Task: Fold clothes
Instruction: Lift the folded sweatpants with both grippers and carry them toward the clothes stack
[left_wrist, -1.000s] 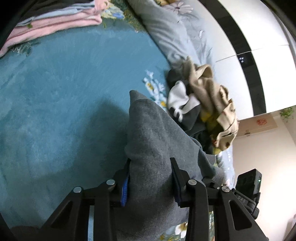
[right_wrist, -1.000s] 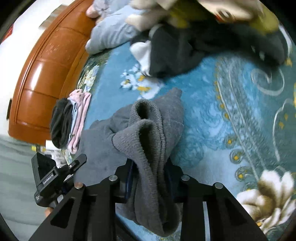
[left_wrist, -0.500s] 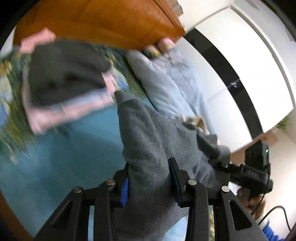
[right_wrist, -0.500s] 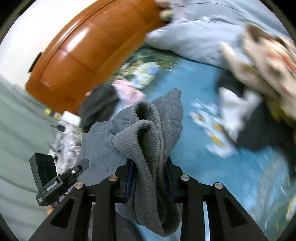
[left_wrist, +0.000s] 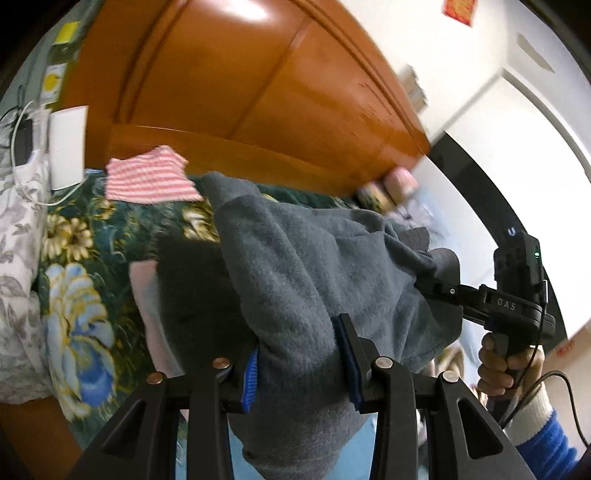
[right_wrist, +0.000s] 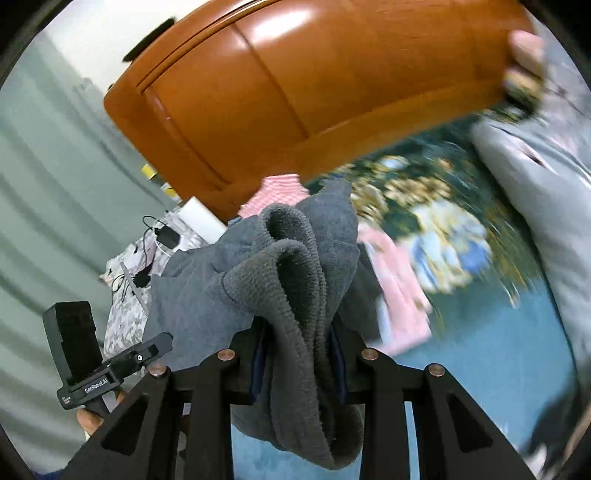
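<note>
Two tools grip one grey garment (left_wrist: 314, 280), held up above the bed (left_wrist: 74, 295). The left tool (left_wrist: 299, 373) pinches a thick fold; the right tool (right_wrist: 299, 362) pinches the bunched ribbed hem. The garment hides most of a folded stack (left_wrist: 184, 295) beneath. The headboard (right_wrist: 332, 92) and bedspread blur. The garment's lower edge is cut off.

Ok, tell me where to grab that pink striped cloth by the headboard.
Grip the pink striped cloth at its near edge, coming in low from the bed's middle. It lies flat against the headboard, so the far side is blocked. Both grippers are full of the grey garment.
</note>
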